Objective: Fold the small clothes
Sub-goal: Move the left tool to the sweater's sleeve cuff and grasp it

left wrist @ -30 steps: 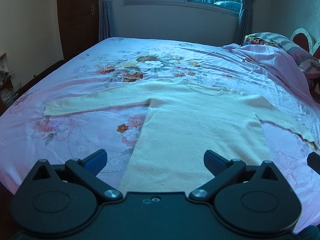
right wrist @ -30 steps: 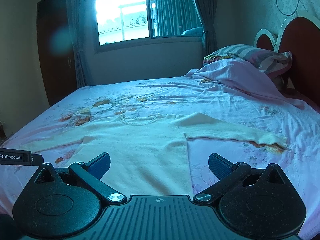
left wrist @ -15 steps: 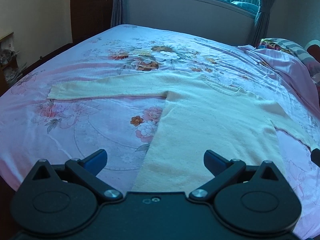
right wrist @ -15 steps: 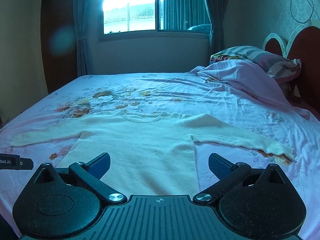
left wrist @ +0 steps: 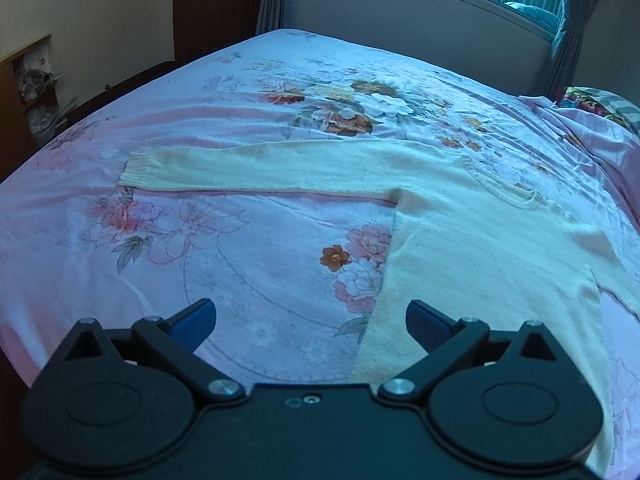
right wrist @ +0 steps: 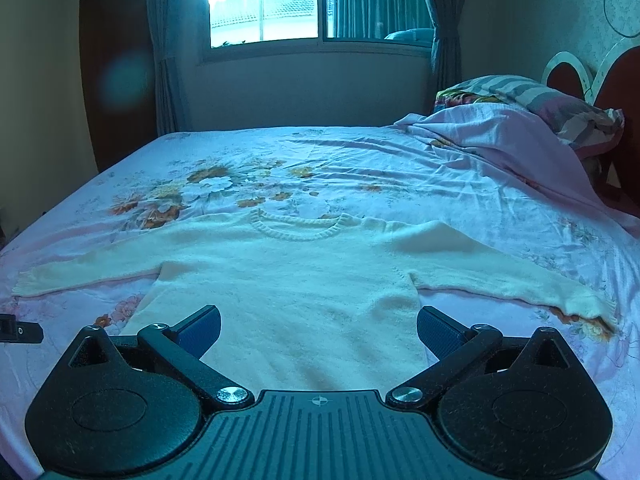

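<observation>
Lying flat and face up on the floral bedsheet (right wrist: 400, 168), the cream sweater (right wrist: 296, 280) has both sleeves spread wide and its ribbed neckline pointing toward the window (right wrist: 264, 4). Over on the right wrist view, the right gripper (right wrist: 319, 328) hangs above the sweater's lower body, jaws spread wide, blue pads empty, nothing between them but knit fabric below. That view takes in the whole garment: left cuff at the far left, right cuff near the right edge, plus the rumpled pink blanket (right wrist: 492, 140) and striped pillow (right wrist: 532, 96) against the red headboard (right wrist: 616, 84). A sliver of the other tool pokes in at the left edge.

Switching to the left wrist view, the left gripper (left wrist: 311, 320) is also wide open and holding nothing, sitting off the sweater's (left wrist: 480, 248) side seam, its left pad over bare bedsheet (left wrist: 200, 252), its right pad over the sweater's edge. This camera shows the left sleeve (left wrist: 260, 166) stretched out full length with its ribbed cuff, and a dark wardrobe (left wrist: 212, 4) beyond the bed; the right sleeve runs out of frame here.
</observation>
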